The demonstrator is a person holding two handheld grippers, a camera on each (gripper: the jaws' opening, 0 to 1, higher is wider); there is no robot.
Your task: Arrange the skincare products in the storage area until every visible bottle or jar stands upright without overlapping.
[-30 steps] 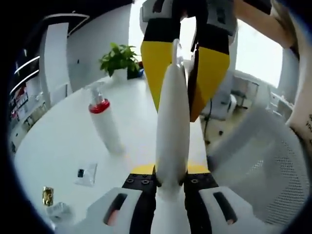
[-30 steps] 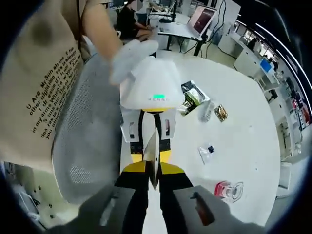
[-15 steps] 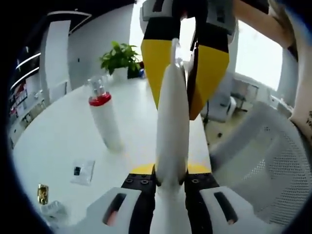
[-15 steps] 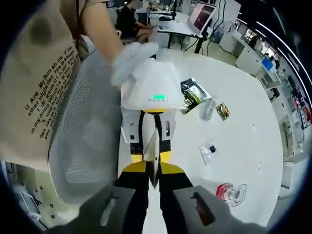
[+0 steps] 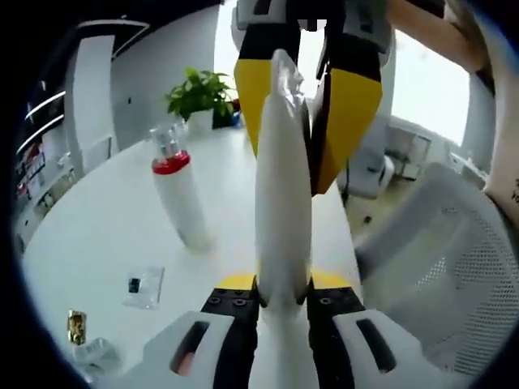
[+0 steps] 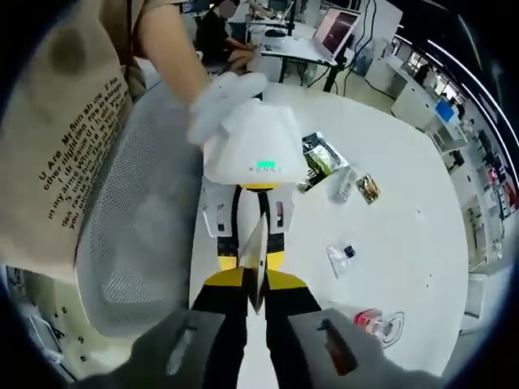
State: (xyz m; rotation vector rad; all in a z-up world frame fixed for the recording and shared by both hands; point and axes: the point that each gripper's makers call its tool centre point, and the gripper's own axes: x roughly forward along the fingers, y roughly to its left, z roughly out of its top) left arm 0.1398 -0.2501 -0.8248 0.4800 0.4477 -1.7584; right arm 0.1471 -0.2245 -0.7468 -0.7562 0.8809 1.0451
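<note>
Both grippers clamp one white tube (image 5: 282, 211) from opposite ends, held in the air over the table (image 5: 105, 235) edge by the chair (image 5: 442, 267). A careless release could drop it. The bottle (image 5: 177, 198) stands mid-table; sachets (image 6: 323, 156) lie toward the far edge.

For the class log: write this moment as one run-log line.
left gripper: shut on white tube | right gripper: shut on tube tip | red-collared bottle: upright on table
</note>
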